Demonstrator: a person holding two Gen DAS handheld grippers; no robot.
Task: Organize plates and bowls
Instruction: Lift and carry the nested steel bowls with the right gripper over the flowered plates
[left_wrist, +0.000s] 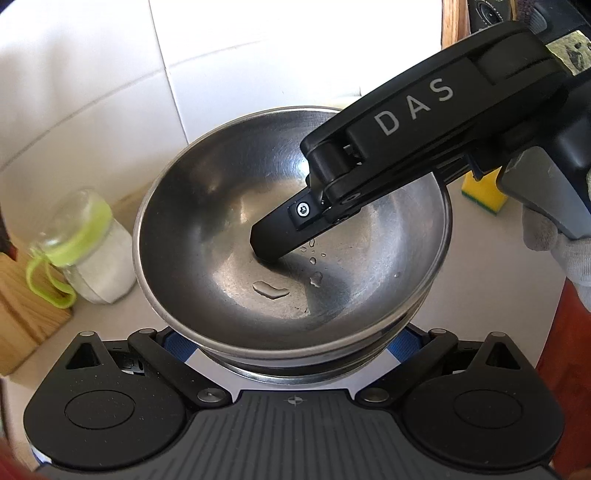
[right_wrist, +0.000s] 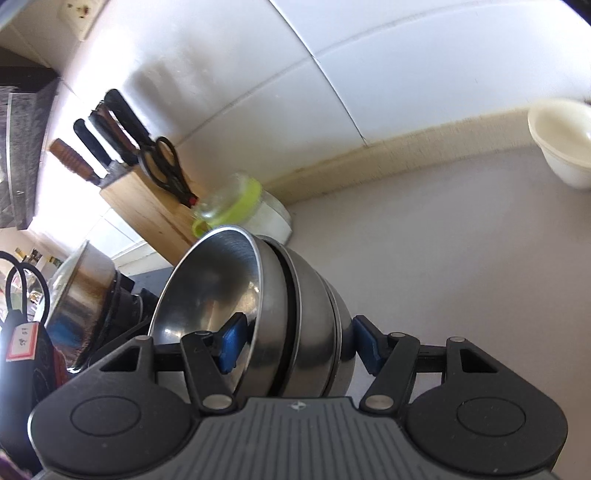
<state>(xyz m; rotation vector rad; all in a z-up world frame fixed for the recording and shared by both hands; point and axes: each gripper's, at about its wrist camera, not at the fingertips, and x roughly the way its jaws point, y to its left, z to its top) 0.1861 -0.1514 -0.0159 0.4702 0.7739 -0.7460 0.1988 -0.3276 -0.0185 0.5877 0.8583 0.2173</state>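
A stack of nested steel bowls (left_wrist: 229, 236) fills the left wrist view, with water drops inside the top one. My left gripper (left_wrist: 291, 343) is wide open, its blue pads on either side of the stack's base. My right gripper (right_wrist: 295, 343) straddles the stack's walls (right_wrist: 306, 325): one blue pad (right_wrist: 232, 341) lies inside the top bowl, the other pad (right_wrist: 365, 343) outside the stack. In the left wrist view its finger (left_wrist: 280, 232) reaches into the top bowl. Whether the pads press the walls is unclear.
A glass jar with a green lid (left_wrist: 83, 243) stands left of the bowls, next to a wooden knife block (right_wrist: 147, 206) with knives and scissors. A yellow sponge (left_wrist: 484, 192) lies at the right. A cream bowl (right_wrist: 563, 142) sits far right on the counter. A steel pot (right_wrist: 83, 291) stands left.
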